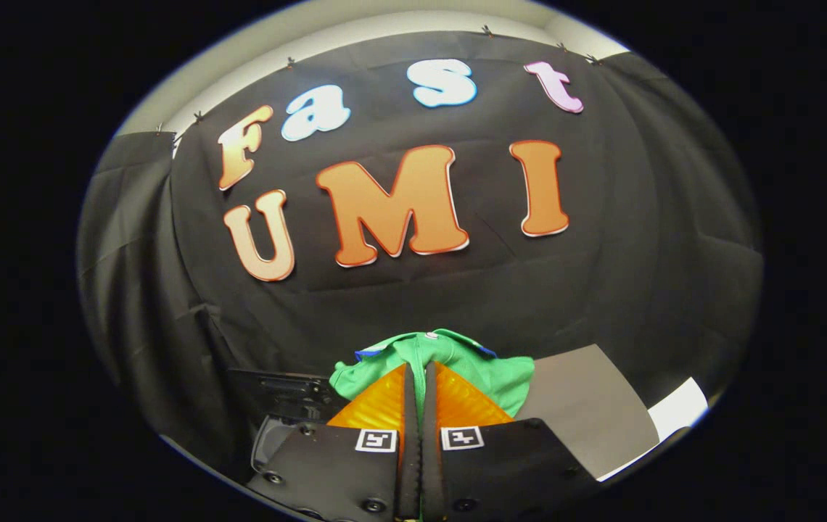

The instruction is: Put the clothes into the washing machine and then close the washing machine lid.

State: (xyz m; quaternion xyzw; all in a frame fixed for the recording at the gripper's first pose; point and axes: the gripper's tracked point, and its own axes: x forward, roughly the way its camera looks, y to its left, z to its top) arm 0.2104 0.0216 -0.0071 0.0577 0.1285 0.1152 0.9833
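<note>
One big black wall (pixel 602 275) hangs behind everything, and we hold our claw up in front of it. Below and to the right we see a flat grey top (pixel 587 406) — we think it may be part of the washer, but we cannot tell for sure. To the left, just past the fingers, sits a dark shape with a clear edge (pixel 276 413); it could be the lid, though it is too small for us to say.

Next comes the shirt (pixel 450 362). It is green, with a bit of blue at the collar. It is bunched up right at the tips of our claw (pixel 421 377), and the cloth spills out on both sides. The two fingers are pressed close together with a fold of the shirt pinched between them, so we are holding it.

The shirt looks soft, light and floppy. It will sag and swing, not stay stiff — so loose ends may catch on a rim. A thick fold near the middle is the best place to hold.
</note>
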